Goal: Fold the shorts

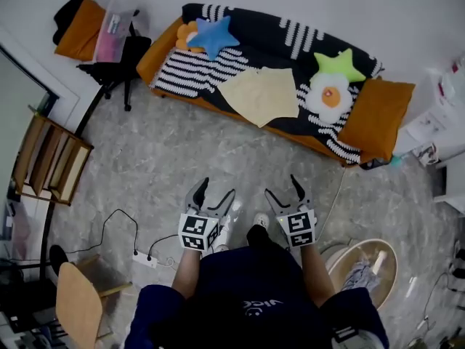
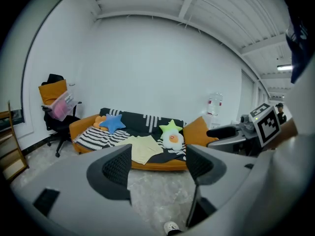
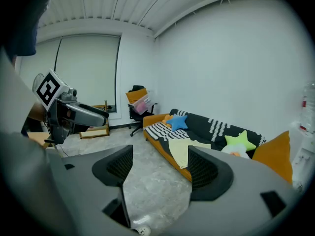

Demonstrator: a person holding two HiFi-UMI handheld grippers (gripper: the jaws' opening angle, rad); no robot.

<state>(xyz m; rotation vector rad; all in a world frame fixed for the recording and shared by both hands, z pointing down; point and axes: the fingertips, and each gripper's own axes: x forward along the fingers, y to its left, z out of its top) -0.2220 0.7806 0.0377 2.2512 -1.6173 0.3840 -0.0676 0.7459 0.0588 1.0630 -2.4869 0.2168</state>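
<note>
We hold the left gripper (image 1: 217, 189) and the right gripper (image 1: 282, 186) well in front of the sofa (image 1: 161, 53), both with jaws apart and empty; the pale yellow shorts (image 1: 260, 94) lie spread on the sofa's seat

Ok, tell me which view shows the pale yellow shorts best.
The head view: the shorts lie spread on the sofa, whole outline seen from above. Both gripper views catch them low, foreshortened, one edge behind the left tool or the right tool.
</note>
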